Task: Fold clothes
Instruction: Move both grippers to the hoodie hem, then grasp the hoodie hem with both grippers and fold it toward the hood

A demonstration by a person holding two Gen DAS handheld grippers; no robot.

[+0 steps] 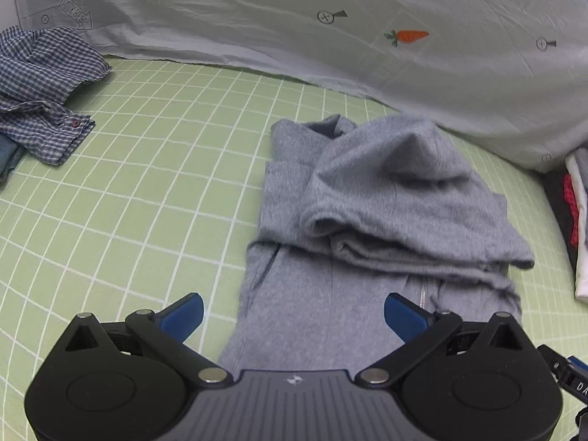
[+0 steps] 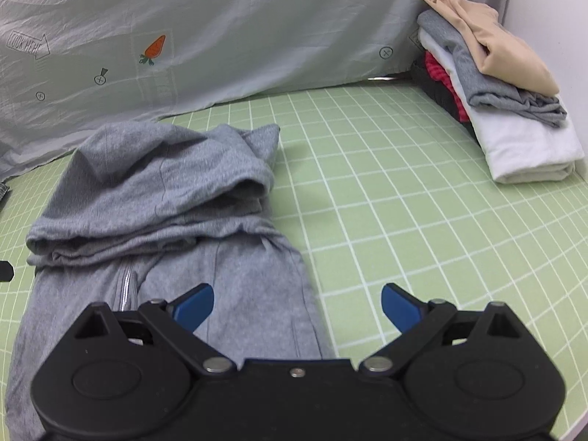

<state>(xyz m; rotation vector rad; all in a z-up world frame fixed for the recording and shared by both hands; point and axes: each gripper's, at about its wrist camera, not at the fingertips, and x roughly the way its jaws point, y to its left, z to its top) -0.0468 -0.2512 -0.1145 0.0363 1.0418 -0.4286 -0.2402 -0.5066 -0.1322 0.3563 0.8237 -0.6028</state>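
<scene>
Two tongs gaped wide, empty: left tongs (image 1: 293, 318), right tongs (image 2: 297, 307) | grey zip hoodie (image 1: 352, 228) half-folded on green grid mat (image 1: 147, 183) | folded stack (image 2: 514, 110) right of hoodie: done | checked shirt (image 1: 44, 84) left: unfolded

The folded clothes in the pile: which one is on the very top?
The beige garment tops the stack of clothes. Below it come a grey piece, then a white one; red and dark pieces sit behind.

The grey hoodie (image 1: 367, 198) is soft, matt, fuzzy knit cloth with a shiny metal zipper (image 2: 126, 286). The left hand-held gripper (image 1: 294, 316) is matt black plastic with smooth blue pads (image 1: 183, 316).
</scene>
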